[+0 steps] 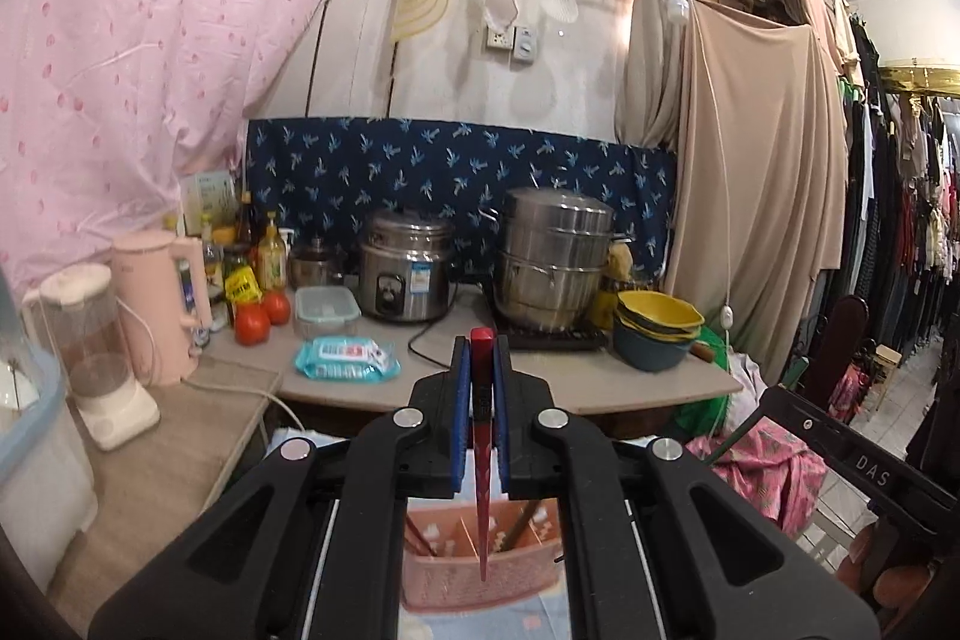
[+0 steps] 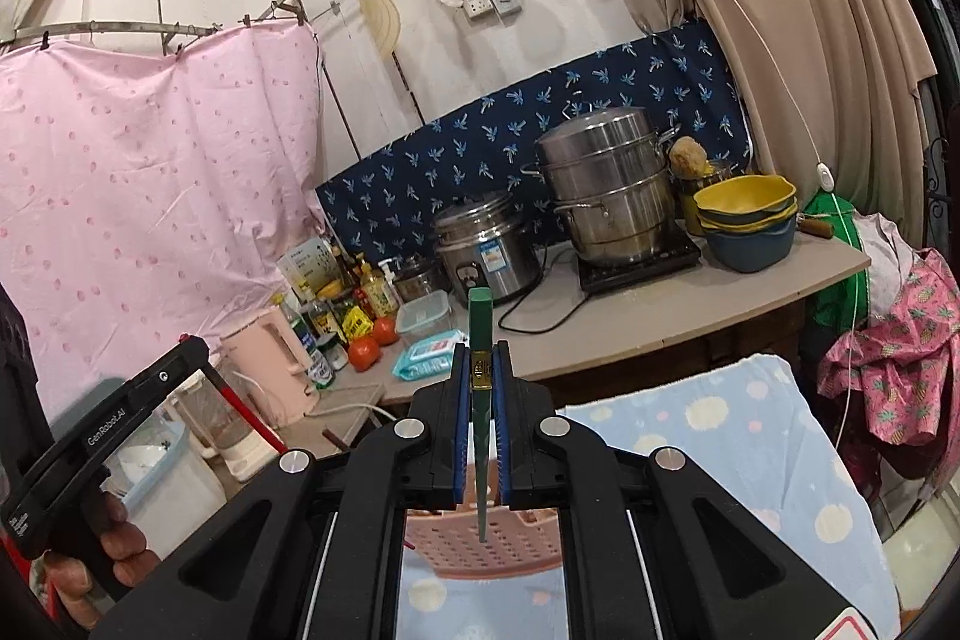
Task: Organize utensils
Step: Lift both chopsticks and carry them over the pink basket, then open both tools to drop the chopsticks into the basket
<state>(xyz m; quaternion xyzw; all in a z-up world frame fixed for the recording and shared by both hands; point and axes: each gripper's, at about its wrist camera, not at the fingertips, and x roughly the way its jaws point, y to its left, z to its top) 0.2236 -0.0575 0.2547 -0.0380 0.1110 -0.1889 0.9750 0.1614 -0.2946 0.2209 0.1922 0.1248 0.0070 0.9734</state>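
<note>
My left gripper (image 1: pixel 481 358) is shut on a red chopstick (image 1: pixel 482 436), held upright with its thin tip pointing down over a pink slotted utensil basket (image 1: pixel 480 574) that holds several dark chopsticks in its compartments. My right gripper (image 2: pixel 481 370) is shut on a green chopstick (image 2: pixel 480 400), also upright, tip down above the same pink basket (image 2: pixel 486 544). The basket sits on a light blue dotted cloth (image 2: pixel 720 454). The left gripper's body and the red chopstick show at the left of the right wrist view (image 2: pixel 252 418).
Behind is a counter (image 1: pixel 540 382) with a rice cooker (image 1: pixel 408 280), a steel steamer pot (image 1: pixel 555 262), stacked yellow and blue bowls (image 1: pixel 657 334), a wipes pack (image 1: pixel 345 358), tomatoes (image 1: pixel 252 325), bottles, a pink kettle (image 1: pixel 159 304) and a blender (image 1: pixel 96 352). Clothes hang at the right.
</note>
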